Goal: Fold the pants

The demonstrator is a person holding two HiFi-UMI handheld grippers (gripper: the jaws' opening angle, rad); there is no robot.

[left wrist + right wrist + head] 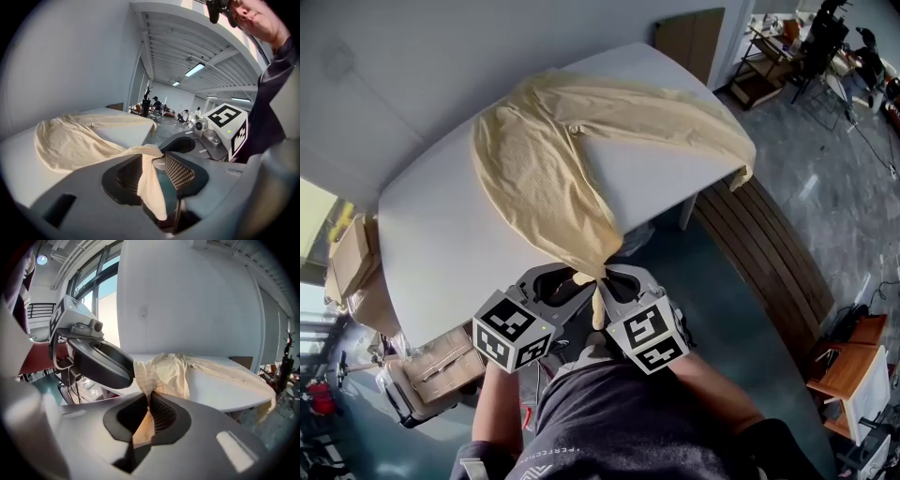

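Pinched shut on a cuff of the cream pants (534, 159), the right gripper (146, 400) sits beside the left gripper (155, 164), whose parted jaws let that cuff hang loose, the pants spreading over the white table (441, 244).

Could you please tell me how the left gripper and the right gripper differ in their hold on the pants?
The left gripper's jaws stand apart, with the end of one leg of the pants hanging loose between them; the right gripper's jaws are closed on that cloth. The left gripper flanks the leg end on one side, the right gripper on the other. Both meet at that leg end, past the table's edge.
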